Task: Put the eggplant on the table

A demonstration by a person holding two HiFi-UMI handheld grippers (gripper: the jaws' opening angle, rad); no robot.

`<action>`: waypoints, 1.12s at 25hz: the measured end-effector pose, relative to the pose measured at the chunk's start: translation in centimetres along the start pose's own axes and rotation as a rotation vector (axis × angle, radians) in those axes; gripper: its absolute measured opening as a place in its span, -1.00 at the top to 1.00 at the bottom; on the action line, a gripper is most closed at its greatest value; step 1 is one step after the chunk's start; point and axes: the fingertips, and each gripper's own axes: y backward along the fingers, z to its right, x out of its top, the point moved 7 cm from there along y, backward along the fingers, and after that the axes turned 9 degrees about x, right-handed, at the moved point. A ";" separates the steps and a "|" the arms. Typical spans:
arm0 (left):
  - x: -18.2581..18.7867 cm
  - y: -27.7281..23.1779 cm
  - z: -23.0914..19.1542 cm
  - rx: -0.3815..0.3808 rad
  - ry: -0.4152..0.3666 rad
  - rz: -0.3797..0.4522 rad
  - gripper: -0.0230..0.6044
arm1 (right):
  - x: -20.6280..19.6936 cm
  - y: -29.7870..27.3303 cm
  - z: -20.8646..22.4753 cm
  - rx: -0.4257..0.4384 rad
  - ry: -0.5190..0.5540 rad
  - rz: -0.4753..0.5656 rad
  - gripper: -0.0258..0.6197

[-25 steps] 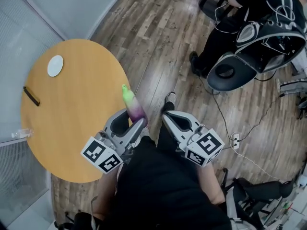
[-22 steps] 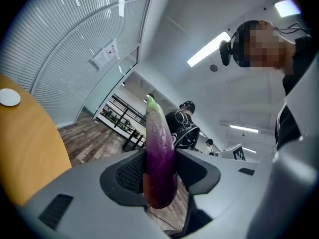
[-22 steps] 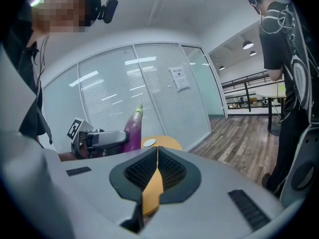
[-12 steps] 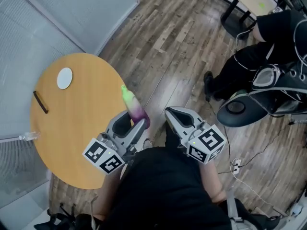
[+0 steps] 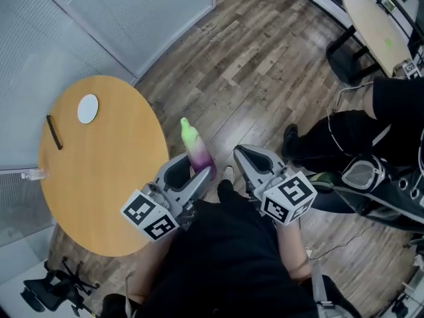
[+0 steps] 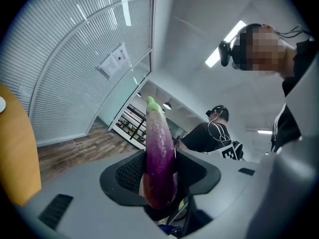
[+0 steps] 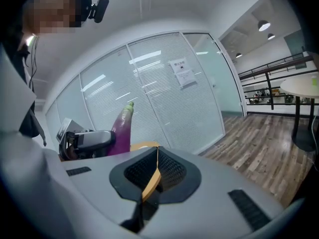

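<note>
The eggplant (image 5: pixel 197 150), purple with a green tip, stands between the jaws of my left gripper (image 5: pixel 192 167), which is shut on its lower half. In the left gripper view the eggplant (image 6: pixel 159 158) rises steeply from the pads. It hangs over the wooden floor, just right of the round yellow table (image 5: pixel 99 171). My right gripper (image 5: pixel 246 158) is beside it, shut and holding nothing. The right gripper view shows the eggplant (image 7: pixel 122 128) in the left gripper (image 7: pixel 89 139), with the table's edge (image 7: pixel 144 145) behind the jaws.
On the table lie a white disc (image 5: pixel 87 108), a black bar (image 5: pixel 54 132) and a small clear object (image 5: pixel 33 174) at its left edge. A blind-covered glass wall runs behind. A seated person (image 5: pixel 371 138) and another table (image 5: pixel 381 25) are at right.
The whole view has swung: the seated person slid to the right edge. Both grippers travelled together, the eggplant still gripped, its tip now just right of the table's edge.
</note>
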 end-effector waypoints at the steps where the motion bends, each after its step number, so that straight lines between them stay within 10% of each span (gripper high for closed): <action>1: 0.0 -0.5 -0.1 0.019 0.004 0.001 0.27 | 0.3 -0.1 0.8 0.010 -0.006 -0.007 0.87; 18: 2.6 0.7 -8.9 0.315 0.094 0.098 0.27 | 2.5 -10.0 5.4 0.173 -0.006 -0.150 0.87; 28: 9.8 2.5 -15.9 0.391 0.114 0.322 0.27 | 9.7 -21.0 5.0 0.293 0.118 -0.197 0.87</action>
